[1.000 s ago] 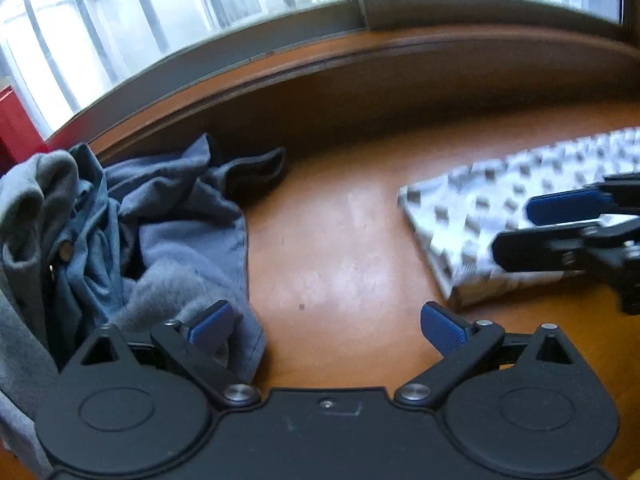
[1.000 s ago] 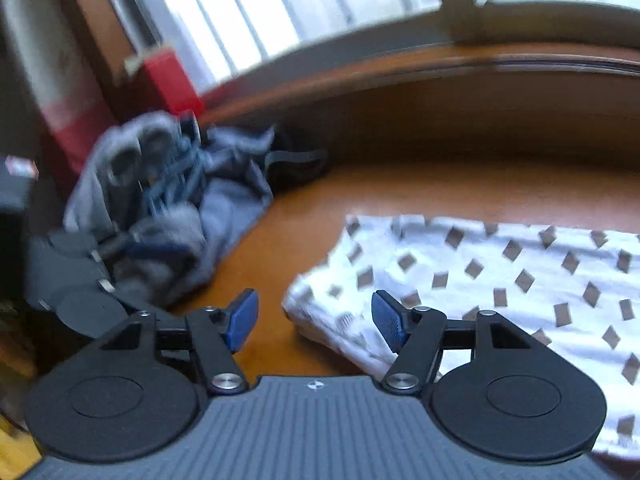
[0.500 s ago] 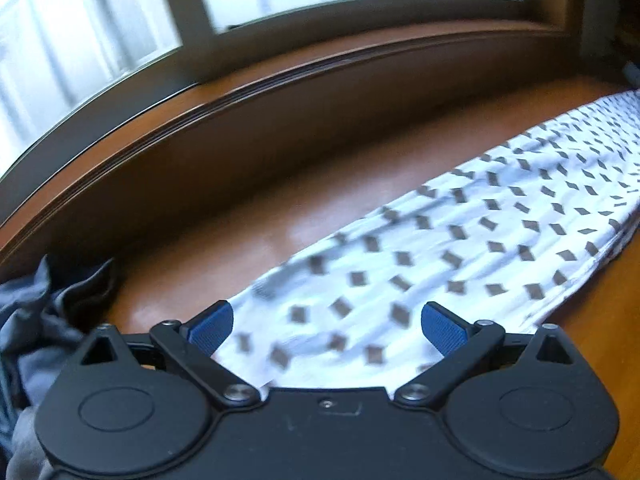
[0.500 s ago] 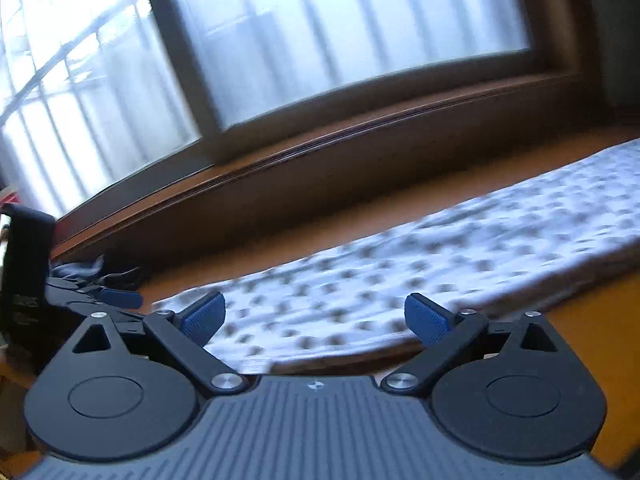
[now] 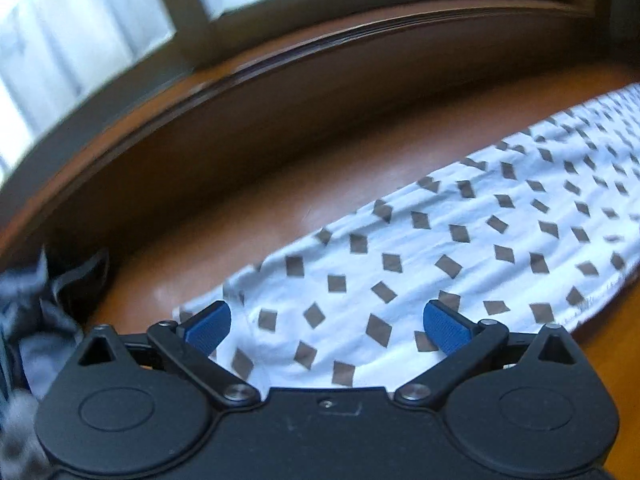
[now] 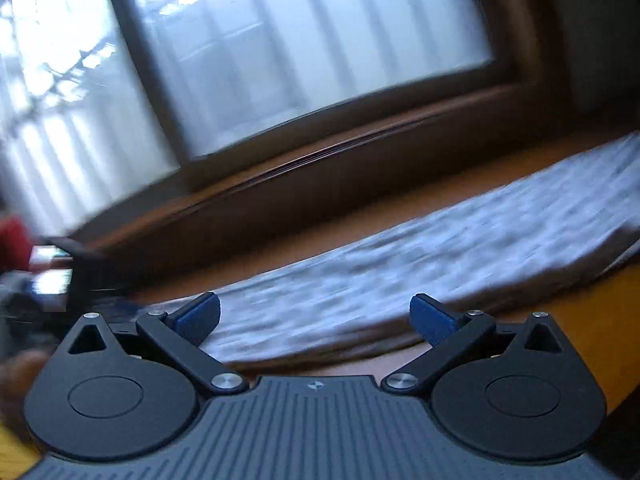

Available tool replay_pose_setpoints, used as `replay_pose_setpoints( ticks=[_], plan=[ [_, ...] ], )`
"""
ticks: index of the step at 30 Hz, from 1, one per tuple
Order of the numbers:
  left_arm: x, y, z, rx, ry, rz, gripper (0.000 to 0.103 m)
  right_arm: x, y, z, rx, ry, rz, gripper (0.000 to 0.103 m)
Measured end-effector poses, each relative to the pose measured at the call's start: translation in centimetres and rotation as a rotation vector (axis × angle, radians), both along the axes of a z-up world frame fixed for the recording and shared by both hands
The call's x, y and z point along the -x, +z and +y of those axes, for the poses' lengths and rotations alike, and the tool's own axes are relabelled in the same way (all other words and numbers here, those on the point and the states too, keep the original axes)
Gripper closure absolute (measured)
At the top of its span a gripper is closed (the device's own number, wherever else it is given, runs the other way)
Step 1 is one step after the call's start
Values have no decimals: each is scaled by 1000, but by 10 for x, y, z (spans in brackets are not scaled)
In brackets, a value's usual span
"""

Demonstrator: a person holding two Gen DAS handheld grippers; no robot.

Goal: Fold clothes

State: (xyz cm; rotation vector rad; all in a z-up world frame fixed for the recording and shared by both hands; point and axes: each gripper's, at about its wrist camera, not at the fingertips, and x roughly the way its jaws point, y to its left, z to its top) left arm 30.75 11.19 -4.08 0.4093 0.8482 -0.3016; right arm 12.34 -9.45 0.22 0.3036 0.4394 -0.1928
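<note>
Bare wooden table [image 5: 248, 204] runs along its back edge; the spotted cloth [image 5: 460, 248] fills the right, grey clothes [image 5: 36, 316] crowd the left edge

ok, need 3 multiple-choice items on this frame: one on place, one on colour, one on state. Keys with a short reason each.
1. Where does the patterned cloth lie?
A. on the wooden surface below the window
B. on a chair
C. in a basket

2. What colour are the gripper pads?
A. red
B. blue
C. green

3. How is the left gripper?
A. shut on the cloth
B. shut on nothing
C. open, over the near end of the cloth

Key:
1 A: the cloth lies flat on the brown wood under the window.
2 B: both pads show blue.
3 C: the pads stand wide apart and clamp nothing, with the cloth's end between them in the view.
</note>
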Motion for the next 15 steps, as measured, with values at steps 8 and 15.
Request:
replay_pose_setpoints(
  ticks=[8,15],
  plan=[
    [1,2,-5,-69,85,7,0,-67,-29,-49,219,8,141,4],
    [1,19,-12,-61,107,-48,0,-124,-19,-29,497,460,106,15]
  ],
)
